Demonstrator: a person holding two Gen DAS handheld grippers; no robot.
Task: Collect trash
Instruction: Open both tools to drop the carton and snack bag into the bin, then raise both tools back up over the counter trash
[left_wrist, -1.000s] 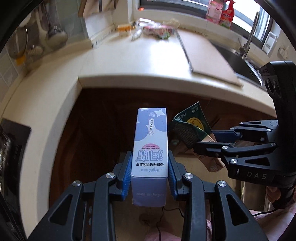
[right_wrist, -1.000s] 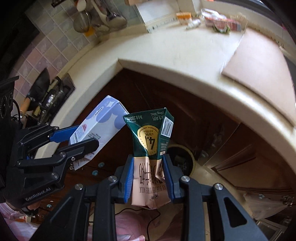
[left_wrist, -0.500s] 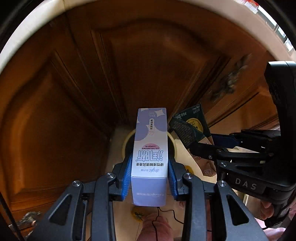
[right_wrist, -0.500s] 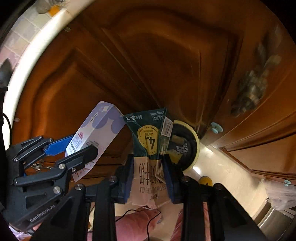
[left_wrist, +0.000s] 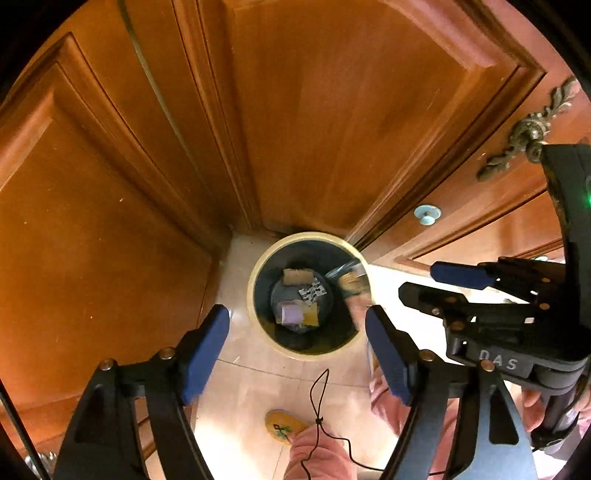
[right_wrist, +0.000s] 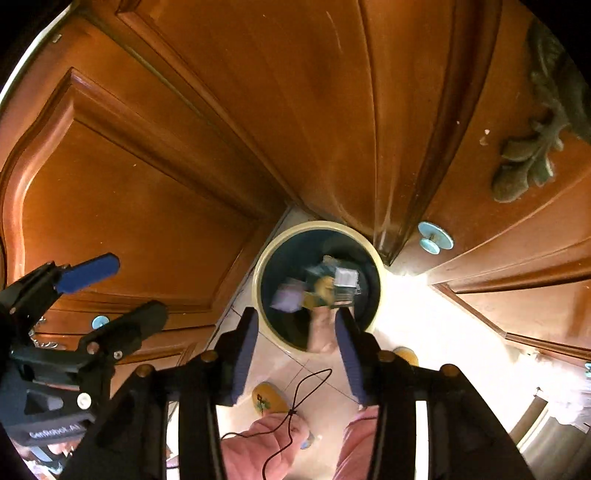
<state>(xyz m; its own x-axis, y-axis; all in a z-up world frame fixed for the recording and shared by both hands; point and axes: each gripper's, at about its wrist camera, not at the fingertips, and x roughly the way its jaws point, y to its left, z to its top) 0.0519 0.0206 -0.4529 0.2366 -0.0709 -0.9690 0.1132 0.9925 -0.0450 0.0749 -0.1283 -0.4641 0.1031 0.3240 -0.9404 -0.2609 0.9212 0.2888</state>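
A round bin with a cream rim (left_wrist: 310, 234) (right_wrist: 317, 223) stands on the floor in the corner of the cabinets. My left gripper (left_wrist: 297, 332) hangs above it, its jaws opening with nothing between them. The purple-and-white milk carton (left_wrist: 291, 314) (right_wrist: 286, 297) lies in the bin among other scraps. My right gripper (right_wrist: 295, 332) (left_wrist: 461, 284) is beside the left one, its jaws also opening. The green-and-brown carton (right_wrist: 328, 288) (left_wrist: 351, 284) is a blur, dropping from between its pads into the bin.
Brown wooden cabinet doors (left_wrist: 332, 110) enclose the corner on both sides, with a pale blue knob (right_wrist: 434, 238) and an ornate metal handle (left_wrist: 532, 129). Below are pale floor tiles, yellow slippers (right_wrist: 267, 400), pink trouser legs and a dangling black cord (left_wrist: 317, 398).
Both grippers sank from counter height to just over the bin. Each one opened, and the purple carton and the green carton left the pads and fell toward the bin.
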